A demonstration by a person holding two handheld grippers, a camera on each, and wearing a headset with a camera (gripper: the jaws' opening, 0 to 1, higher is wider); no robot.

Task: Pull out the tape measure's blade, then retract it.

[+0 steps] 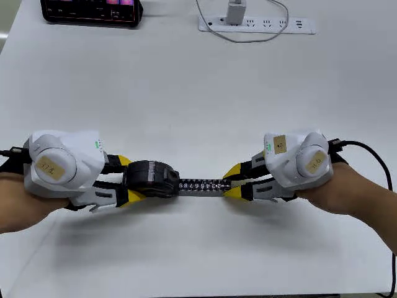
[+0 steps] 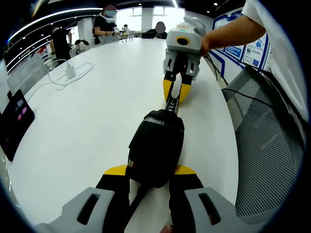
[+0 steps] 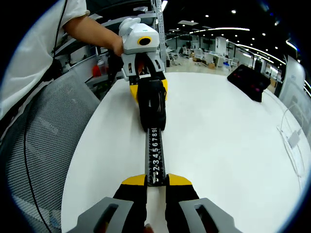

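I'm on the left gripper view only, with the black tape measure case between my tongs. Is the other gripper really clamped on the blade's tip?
Observer: Yes. In the right gripper view, the yellow-tipped tongs of the right gripper are shut on the end of the black measuring blade.
Operator: How much blade is out?
Observer: A short stretch. White printed digits run up to 9 beside the black plastic tape measure case.
Operator: Straight or sagging?
Observer: The head view shows it straight from case to tongs, low over the white tabletop.
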